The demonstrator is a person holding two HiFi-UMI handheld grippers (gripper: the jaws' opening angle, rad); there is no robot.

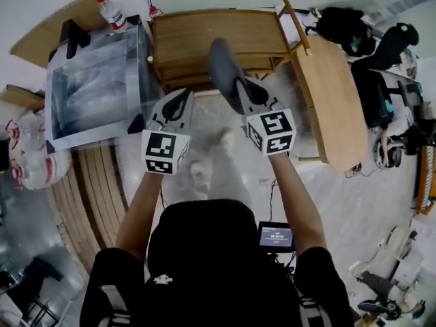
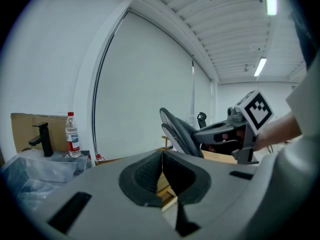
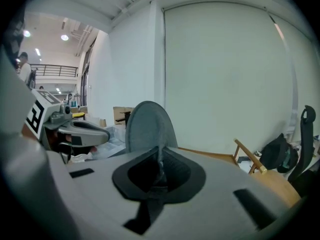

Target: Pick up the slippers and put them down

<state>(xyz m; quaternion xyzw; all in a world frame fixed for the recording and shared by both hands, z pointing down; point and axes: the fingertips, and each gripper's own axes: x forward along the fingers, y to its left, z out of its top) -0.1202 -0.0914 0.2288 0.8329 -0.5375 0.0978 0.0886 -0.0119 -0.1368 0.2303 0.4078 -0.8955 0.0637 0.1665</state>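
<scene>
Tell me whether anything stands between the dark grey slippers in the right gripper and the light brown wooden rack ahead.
Nothing visible does. The right gripper is shut on the dark grey slippers, held up before the light brown wooden rack. The left gripper, shut and empty, is off to their left.

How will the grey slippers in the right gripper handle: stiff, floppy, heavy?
The slippers stand up from the right gripper without drooping, so they are probably fairly stiff. Held by one end alone, they seem light. Pinched together as a pair, one might slide out.
</scene>
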